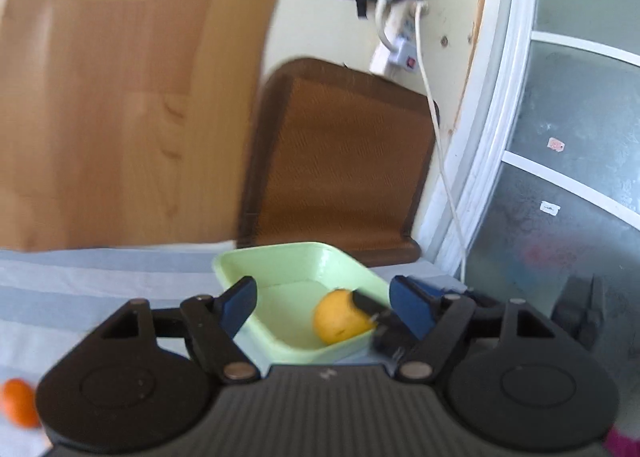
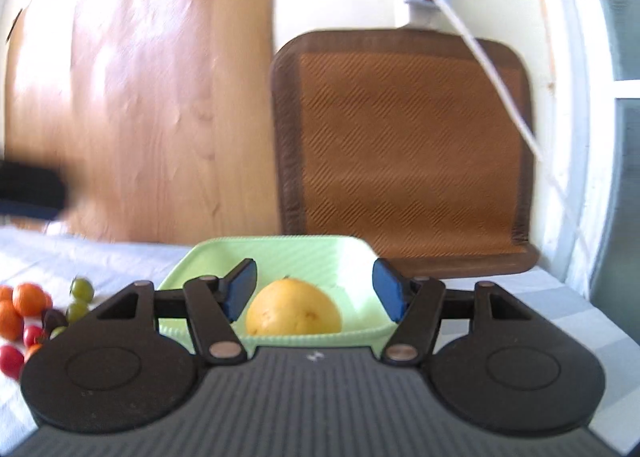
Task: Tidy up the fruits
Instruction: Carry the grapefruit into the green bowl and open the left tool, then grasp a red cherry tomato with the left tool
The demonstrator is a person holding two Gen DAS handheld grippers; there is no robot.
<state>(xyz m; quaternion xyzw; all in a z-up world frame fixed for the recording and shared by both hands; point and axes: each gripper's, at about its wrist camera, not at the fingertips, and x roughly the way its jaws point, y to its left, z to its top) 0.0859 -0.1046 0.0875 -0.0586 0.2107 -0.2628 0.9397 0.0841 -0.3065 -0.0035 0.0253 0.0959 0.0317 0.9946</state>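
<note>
A: Tray [image 2: 280, 257] on cloth, orange [image 2: 294, 311] inside, near front wall. Right gripper [image 2: 314, 293] spread wide around it, no contact. Left gripper [image 1: 320, 303] also wide open, empty.

B: Handling?

A: Prob firm, round, a bit heavy, could roll. Best taken across widest part, gentle squeeze.

B: Small fruits [image 2: 28, 313]?

A: Heaped left of tray; prob soft, easily crushed. Partly cut off by frame and gripper body, blurry, count unclear.

Lemon [image 2: 293, 308] in tray [image 2: 280, 253], fruits [image 2: 28, 309] left
</note>
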